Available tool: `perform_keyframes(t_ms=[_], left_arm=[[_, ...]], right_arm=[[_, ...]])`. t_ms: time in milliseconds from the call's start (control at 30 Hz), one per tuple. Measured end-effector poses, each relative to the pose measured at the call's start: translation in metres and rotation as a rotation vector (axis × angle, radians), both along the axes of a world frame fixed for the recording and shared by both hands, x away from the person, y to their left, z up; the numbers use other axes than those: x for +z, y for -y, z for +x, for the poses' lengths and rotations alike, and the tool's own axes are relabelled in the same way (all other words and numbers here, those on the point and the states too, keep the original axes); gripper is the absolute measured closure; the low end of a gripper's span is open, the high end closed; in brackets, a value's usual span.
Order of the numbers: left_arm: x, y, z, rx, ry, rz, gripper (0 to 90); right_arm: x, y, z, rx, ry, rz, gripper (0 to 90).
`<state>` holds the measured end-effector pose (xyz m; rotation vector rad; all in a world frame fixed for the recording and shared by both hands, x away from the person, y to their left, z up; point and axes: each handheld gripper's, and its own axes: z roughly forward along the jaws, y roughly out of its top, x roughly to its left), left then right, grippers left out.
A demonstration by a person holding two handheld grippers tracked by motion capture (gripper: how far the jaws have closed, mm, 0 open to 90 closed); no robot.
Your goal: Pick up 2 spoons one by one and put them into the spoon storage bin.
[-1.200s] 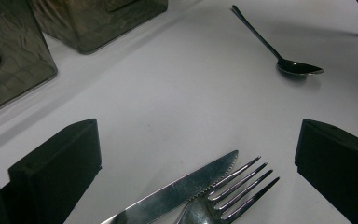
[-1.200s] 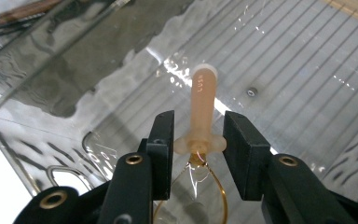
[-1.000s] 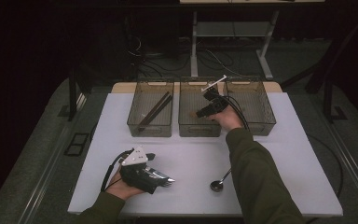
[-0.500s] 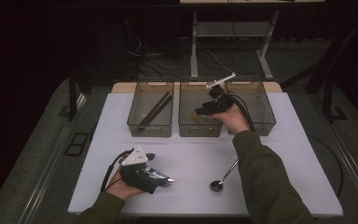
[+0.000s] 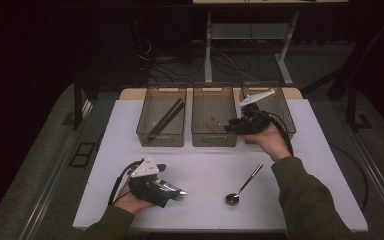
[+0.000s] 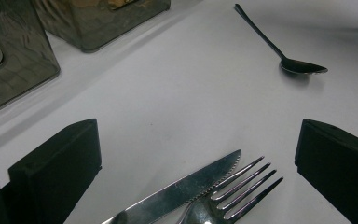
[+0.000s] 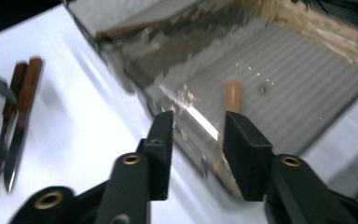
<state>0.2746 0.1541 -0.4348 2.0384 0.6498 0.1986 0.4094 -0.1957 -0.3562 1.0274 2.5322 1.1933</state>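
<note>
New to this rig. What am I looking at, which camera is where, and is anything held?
There is no robot arm here. A person holds a hand-operated tool with two black jaws in each hand. The wide picture comes from a fixed camera above the white table. The other two pictures come from cameras riding on each tool, looking along its jaws.

At the back stand three clear bins. The left bin holds dark sticks, and the middle bin holds a wooden-handled piece. A spoon lies loose on the table.

The left gripper rests with its jaws wide apart around a knife and a fork, gripping neither. The right gripper hovers by the middle bin. Its jaws have just been closing, with nothing gripped between them.
</note>
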Motion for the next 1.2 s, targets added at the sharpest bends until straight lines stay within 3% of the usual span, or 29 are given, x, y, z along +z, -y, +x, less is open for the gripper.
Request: perform_keyframes(t_ms=[200,367,767,1033,1200], left_arm=[[0.0,0.0,0.0,0.0,0.002,0.008,0.0],[-0.001,0.001,0.0,0.003,0.001,0.017,0.0],[0.0,0.0,0.0,-0.001,0.004,0.028,0.0],[-0.001,0.0,0.0,-0.004,0.004,0.035,0.0],[-0.001,0.001,0.001,-0.002,0.004,0.036,0.0]], right_arm=[[-0.017,0.022,-0.021,-0.005,-0.023,-0.007,81.0],[-0.026,0.032,-0.037,0.031,-0.02,0.001,89.7],[-0.047,0.04,-0.074,0.131,-0.06,-0.016,90.0],[-0.058,0.047,-0.107,0.234,-0.095,-0.001,90.0],[-0.069,0.043,-0.127,0.309,-0.12,-0.011,90.0]])
